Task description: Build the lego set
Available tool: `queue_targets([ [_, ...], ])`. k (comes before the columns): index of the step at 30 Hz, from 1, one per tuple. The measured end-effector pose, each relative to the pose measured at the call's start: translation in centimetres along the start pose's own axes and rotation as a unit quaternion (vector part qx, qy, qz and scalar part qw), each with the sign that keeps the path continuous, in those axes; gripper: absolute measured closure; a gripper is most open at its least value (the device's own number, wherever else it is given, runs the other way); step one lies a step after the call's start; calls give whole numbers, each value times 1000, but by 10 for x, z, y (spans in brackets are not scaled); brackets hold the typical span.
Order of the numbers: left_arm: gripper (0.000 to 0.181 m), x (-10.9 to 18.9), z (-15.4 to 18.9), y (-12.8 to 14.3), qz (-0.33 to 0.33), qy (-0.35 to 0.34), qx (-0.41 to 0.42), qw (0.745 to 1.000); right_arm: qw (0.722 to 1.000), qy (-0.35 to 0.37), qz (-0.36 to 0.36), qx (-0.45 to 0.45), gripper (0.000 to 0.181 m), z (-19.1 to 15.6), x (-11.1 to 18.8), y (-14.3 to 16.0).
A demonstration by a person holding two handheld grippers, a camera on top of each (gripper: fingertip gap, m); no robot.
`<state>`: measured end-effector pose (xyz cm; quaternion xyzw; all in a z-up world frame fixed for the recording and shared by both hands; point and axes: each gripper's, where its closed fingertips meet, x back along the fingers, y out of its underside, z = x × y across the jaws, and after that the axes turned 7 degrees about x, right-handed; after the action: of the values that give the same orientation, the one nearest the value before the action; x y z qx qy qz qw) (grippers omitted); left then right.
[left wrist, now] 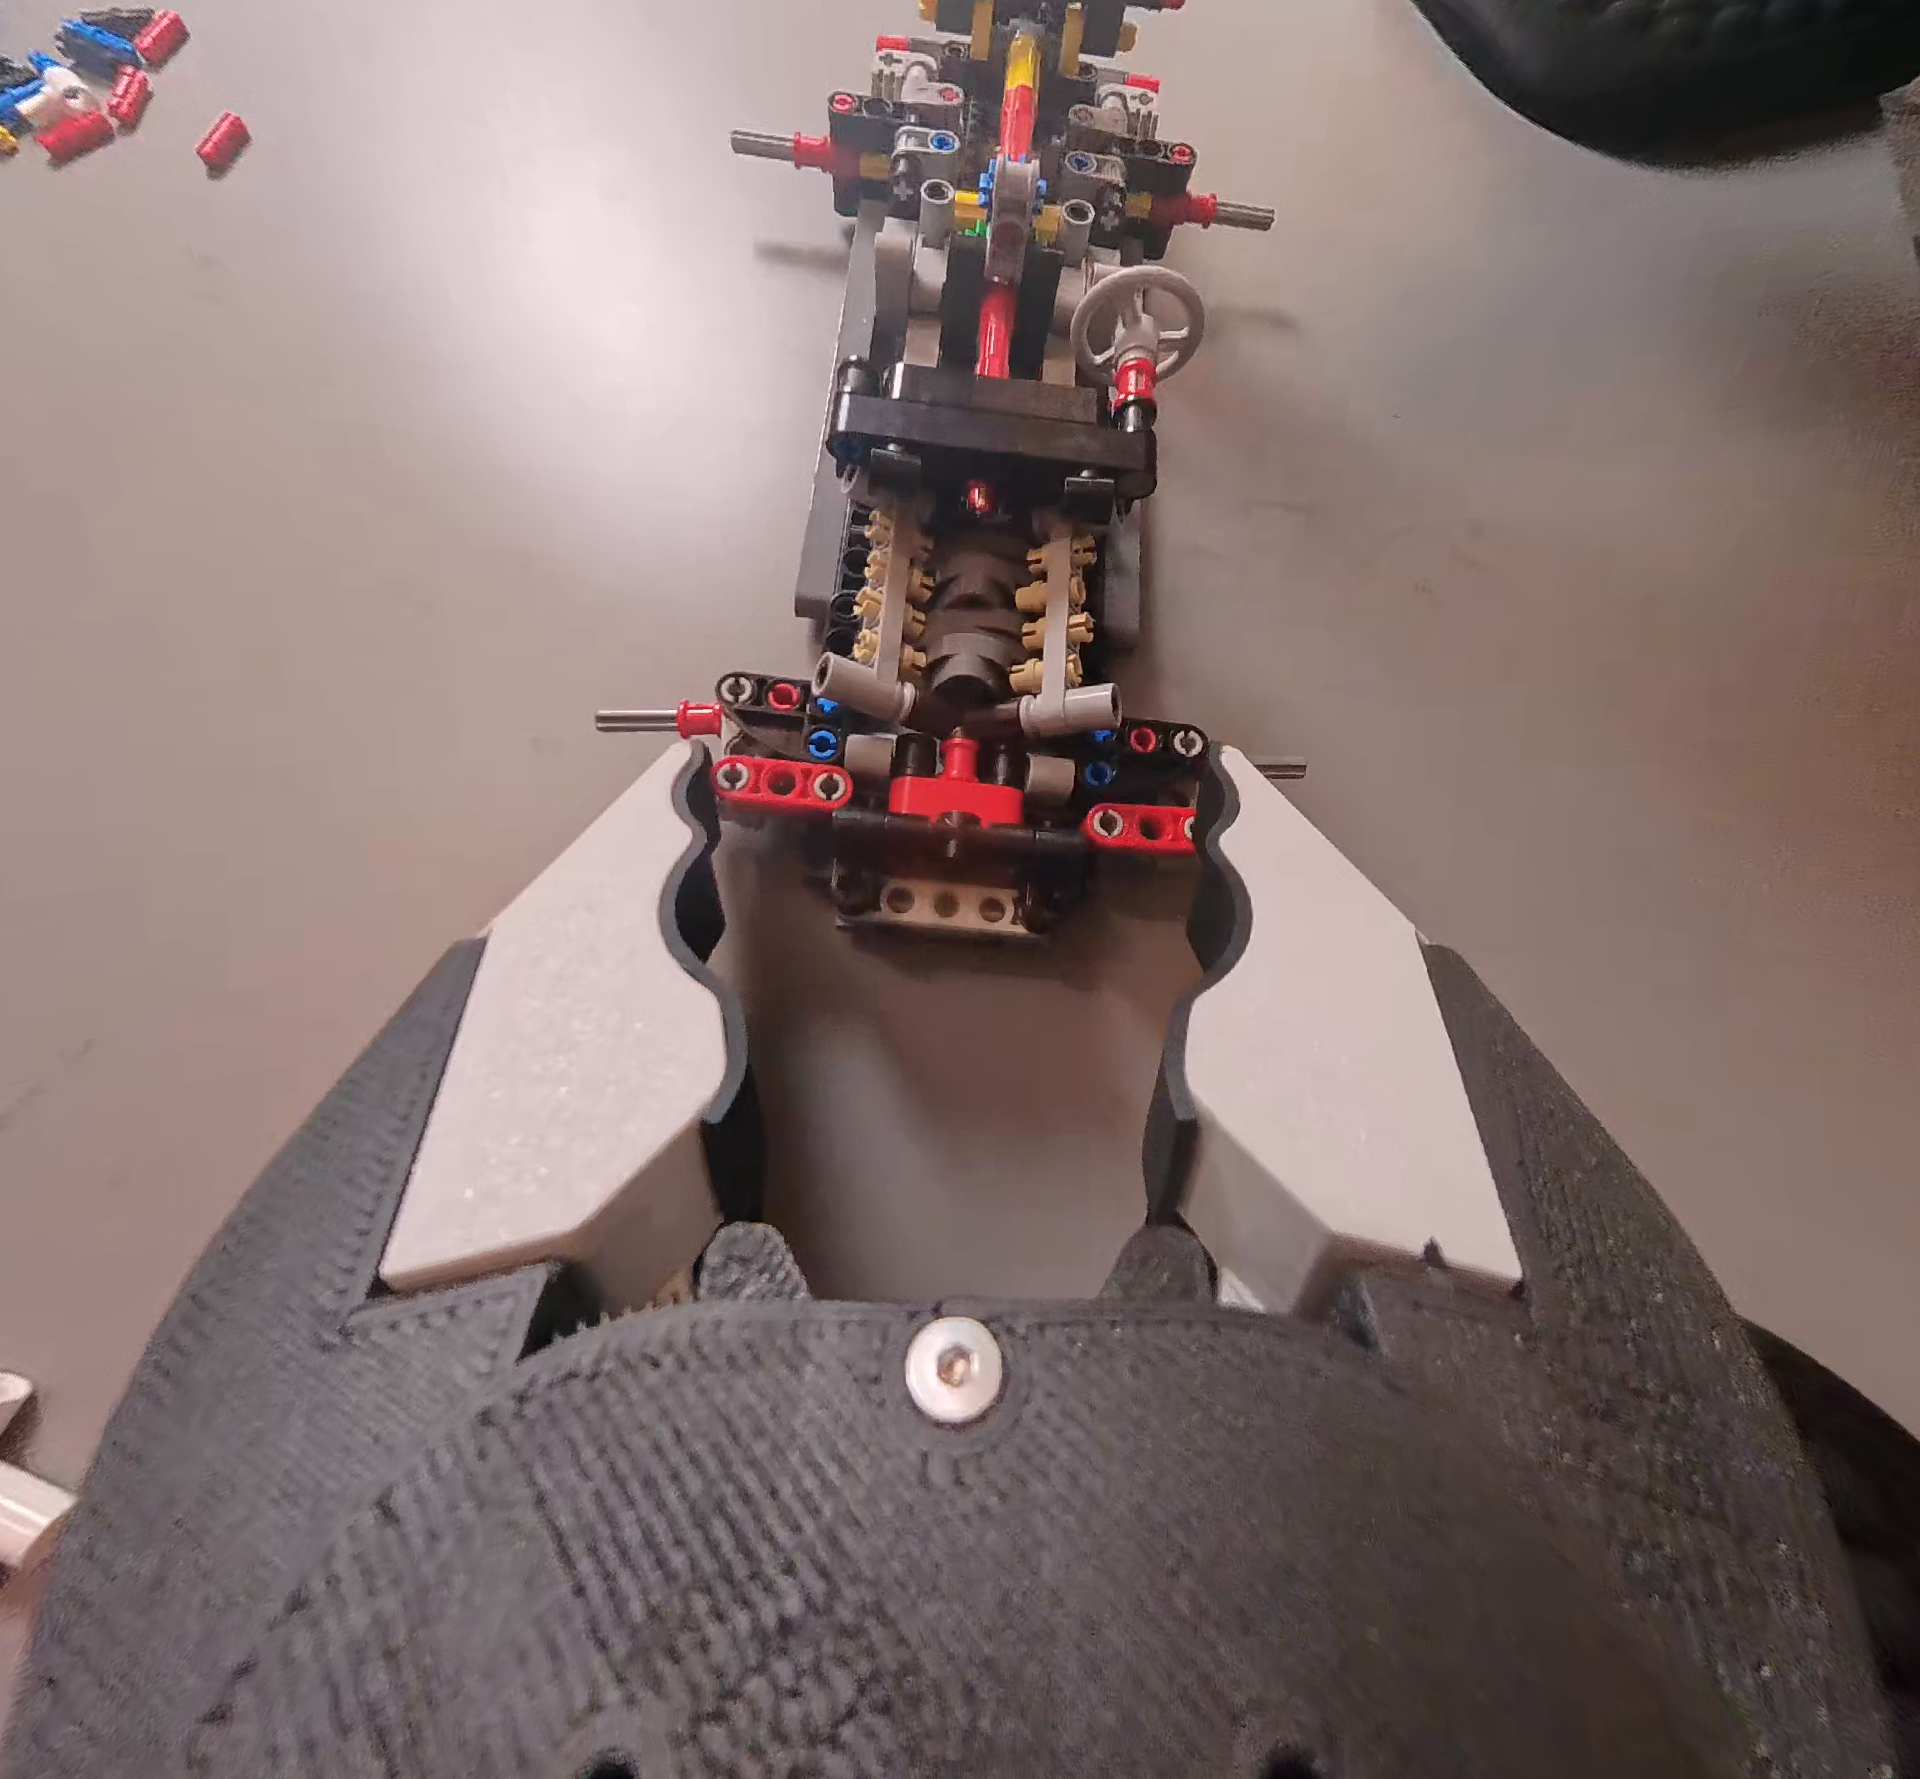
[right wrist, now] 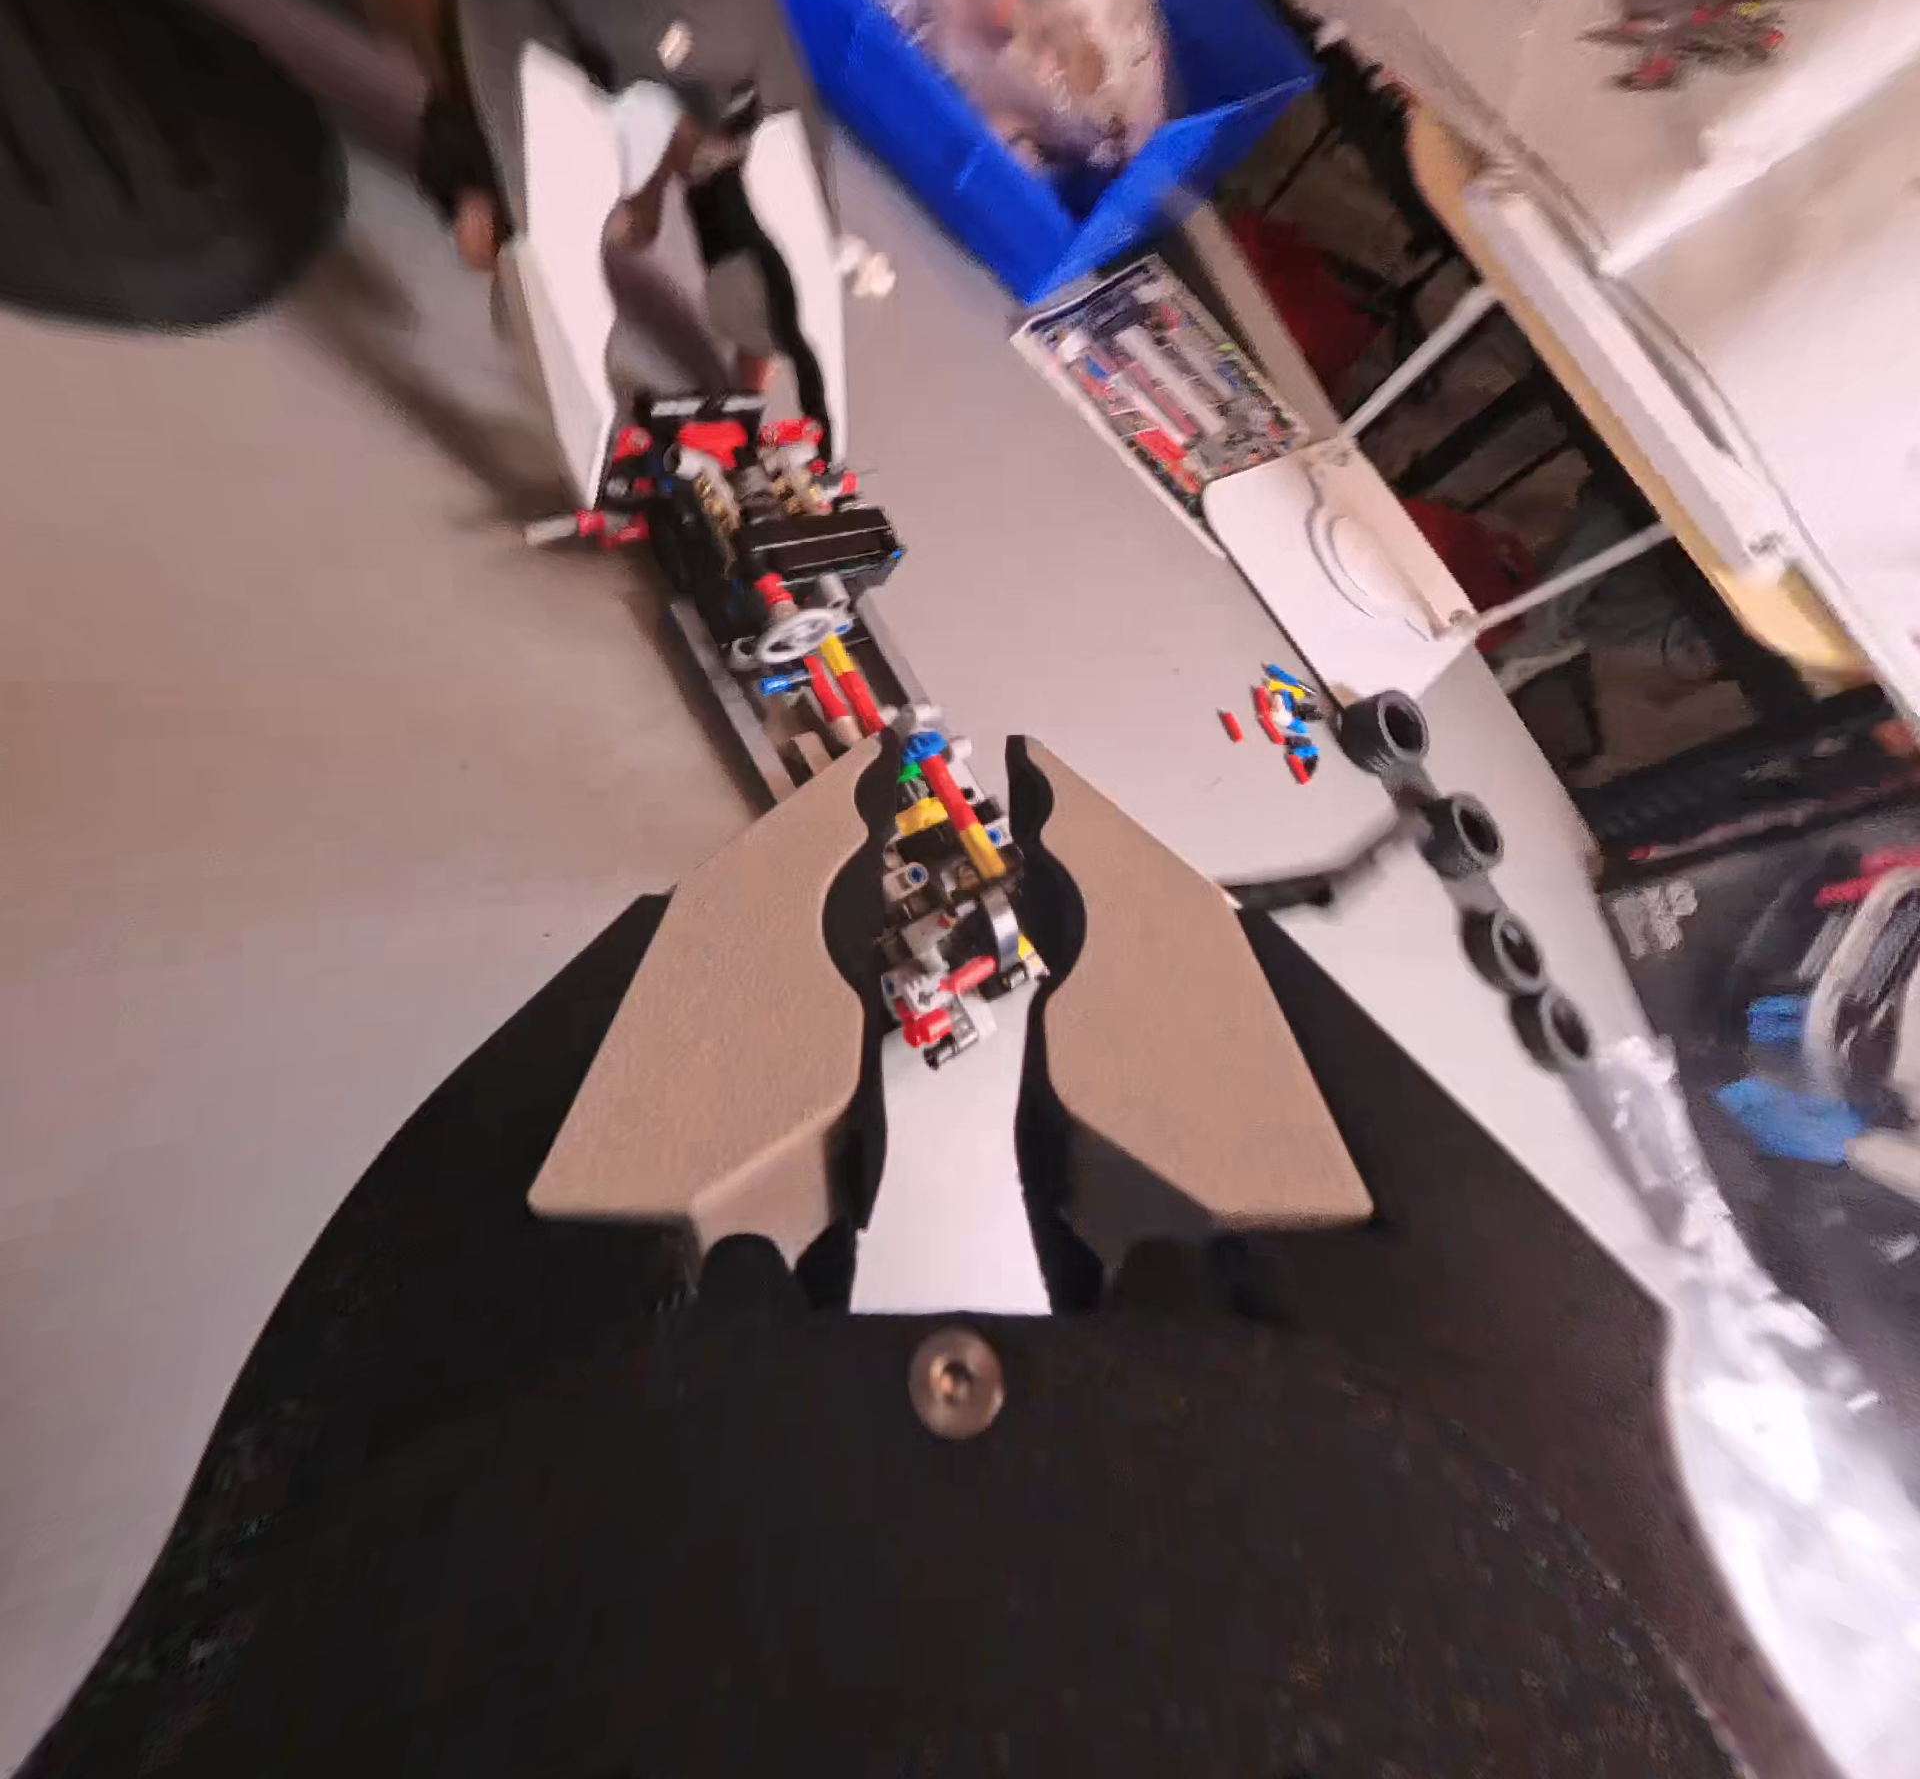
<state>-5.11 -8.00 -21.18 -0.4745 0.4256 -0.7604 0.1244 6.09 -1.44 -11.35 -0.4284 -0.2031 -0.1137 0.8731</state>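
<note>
Both grippers (left wrist: 956, 794) (right wrist: 945, 773) round chassis (left wrist: 987, 482) ends.

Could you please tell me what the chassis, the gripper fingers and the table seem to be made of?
Chassis: glossy moulded plastic, judging by the bright, uniform colours and sheen.
Left gripper fingers: probably 3D-printed plastic, matte grey with a grainy surface and a ridged black body behind.
Table: smooth grey top with soft glare, likely laminate, though the look leaves it open.
</note>
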Motion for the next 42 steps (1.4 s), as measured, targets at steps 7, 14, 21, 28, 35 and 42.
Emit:
queue_targets([
  [7,91,1,-13,-3,24,2,5,1000,971,31,141,-193,159,44,26,49],
  [14,93,-3,-27,-10,20,36,-4,999,967,-44,120,-220,151,54,-6,65],
  [21,94,-5,-31,-13,21,35,-13,999,959,-138,159,-191,166,54,-23,45],
  [28,94,-5,-30,-13,22,33,-12,999,970,-204,96,-91,170,46,-42,33],
  [35,95,-5,-30,-13,23,31,-16,999,973,-229,15,17,172,26,-63,41],
  [42,95,-5,-29,-12,23,29,-17,999,975,-220,32,-3,154,30,-61,38],
])
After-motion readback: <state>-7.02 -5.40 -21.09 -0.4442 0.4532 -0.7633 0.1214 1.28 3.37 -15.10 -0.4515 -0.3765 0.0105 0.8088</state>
